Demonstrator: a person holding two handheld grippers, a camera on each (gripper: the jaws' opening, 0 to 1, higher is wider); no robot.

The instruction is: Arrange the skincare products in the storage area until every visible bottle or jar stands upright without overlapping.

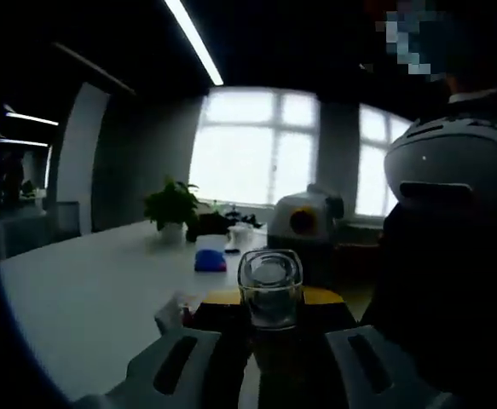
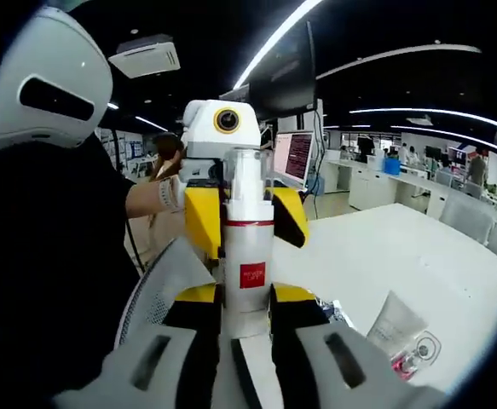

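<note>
A: Looking along the left gripper (image 1: 269, 362), one sees its jaws closed on a clear bottle (image 1: 270, 290), viewed almost end-on so the rounded square cap fills the gap between the tips. Beyond it lie a white table (image 1: 86, 290), a blue object (image 1: 210, 261), a potted plant (image 1: 172, 206) and bright windows (image 1: 265, 145).

B: The right gripper view gives the side profile instead. The right gripper (image 2: 246, 341) clamps a white spray bottle (image 2: 248, 247) low on its body, the red square label (image 2: 252, 275) just above the fingertips. The bottle's long axis runs straight up along the jaws, clear cap at the top.

A: Does the other gripper appear there?

B: Yes, its yellow-and-black jaws and white camera housing sit directly behind the bottle, flanking its upper half; whether they touch it cannot be told.

A: Anything else of the task's goods?

B: A white tube (image 2: 395, 324) lies flat on the white table (image 2: 401, 256), well right of the jaws, cap end towards the camera, with a small clear-lidded jar (image 2: 420, 351) touching it.
</note>
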